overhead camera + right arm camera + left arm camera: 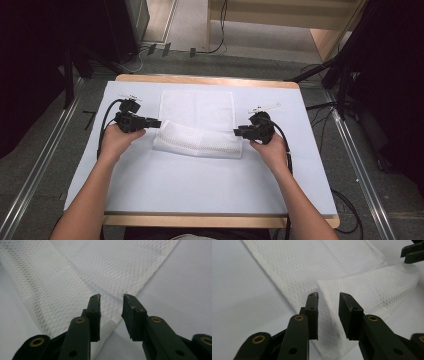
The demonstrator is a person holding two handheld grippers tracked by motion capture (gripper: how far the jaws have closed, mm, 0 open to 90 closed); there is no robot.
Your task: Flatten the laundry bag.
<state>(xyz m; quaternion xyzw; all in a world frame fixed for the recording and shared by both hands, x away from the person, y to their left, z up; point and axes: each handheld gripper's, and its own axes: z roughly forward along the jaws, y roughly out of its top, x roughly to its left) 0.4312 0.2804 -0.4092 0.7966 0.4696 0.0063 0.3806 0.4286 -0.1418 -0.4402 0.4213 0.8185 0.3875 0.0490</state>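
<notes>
Two grippers are flanking a white cloth (197, 132) lying mid-table on the pale sheet (150, 185), its folded near flap running long side to side. The left gripper (156, 123) is sitting at the flap's left end, the right gripper (238, 132) at its right end — each about equally near. Both sets of jaws are standing spread, nothing pinched; the cloth is lying just beyond and below the tips (313, 296) — so either end, I judge, is within easy reach.
</notes>
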